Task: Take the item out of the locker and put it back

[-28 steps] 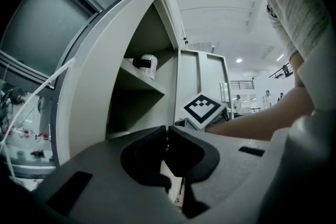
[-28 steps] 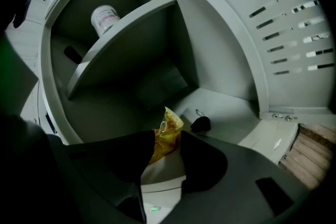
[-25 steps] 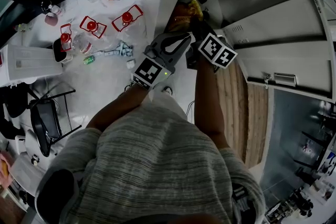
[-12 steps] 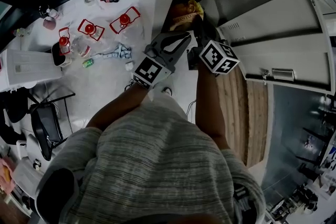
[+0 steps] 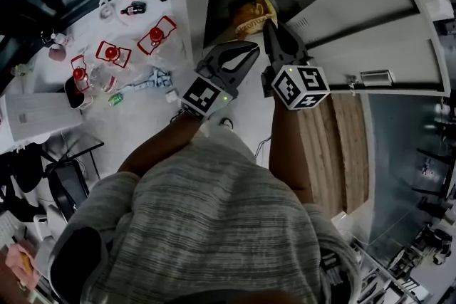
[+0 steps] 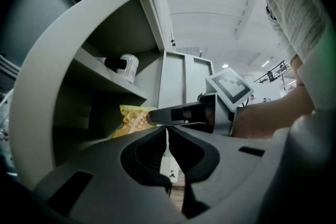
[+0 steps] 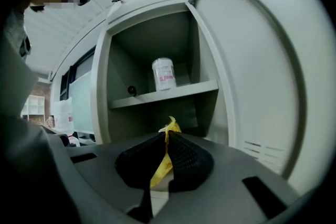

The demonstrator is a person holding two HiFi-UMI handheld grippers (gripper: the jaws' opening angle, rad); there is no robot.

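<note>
Right gripper view: right gripper point(image 7: 167, 132) jaws pinched shut on a thin edge of the yellow snack bag point(image 7: 159, 168); the bag runs between the pads and pokes out past the tips. Bag hangs at the front of the locker point(image 7: 102, 86), at its lower compartment, under the shelf point(image 7: 178, 93) that carries a white container point(image 7: 164, 74). Locker door point(image 7: 252, 60) stands open at right.

Left gripper view: left gripper point(image 6: 167, 128) jaws together, tips touching, nothing between them.

Head view: both grippers side by side, pointing into the open locker.
</note>
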